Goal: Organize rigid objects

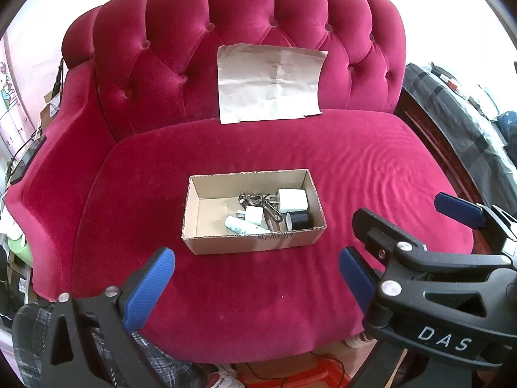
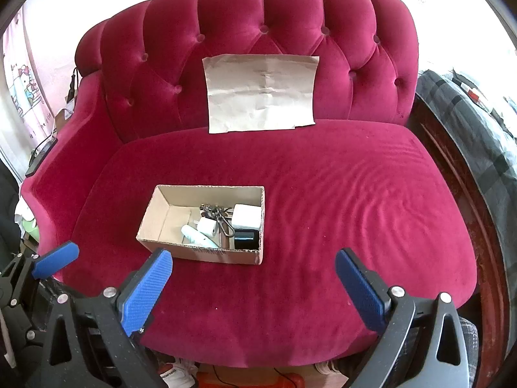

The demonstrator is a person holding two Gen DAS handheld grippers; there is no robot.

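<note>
A red sofa fills the room in front of me, with a soft, puffy back. A creased paper leans on that back, with its bottom edge on the seat. A brown box with no lid sits on the seat, near the front. All the small things are inside the box, bunched at its right end. There is a big white plug by the right wall, and a small white plug beside it. A white tube lies flat near the front wall. A black cup lies on its side in the front right corner. Some keys on a metal clip lie between the 2 plugs. The left end of the box is bare. The left claw hangs over the front of the seat, just in front of the box, with its 2 blue fingers wide apart and nothing in them. The right claw is next to it, a bit to the right of the box, and its fingers are wide apart too, with nothing in them. Both claws are off the box. A grey checked blanket lies to the right of the sofa.
</note>
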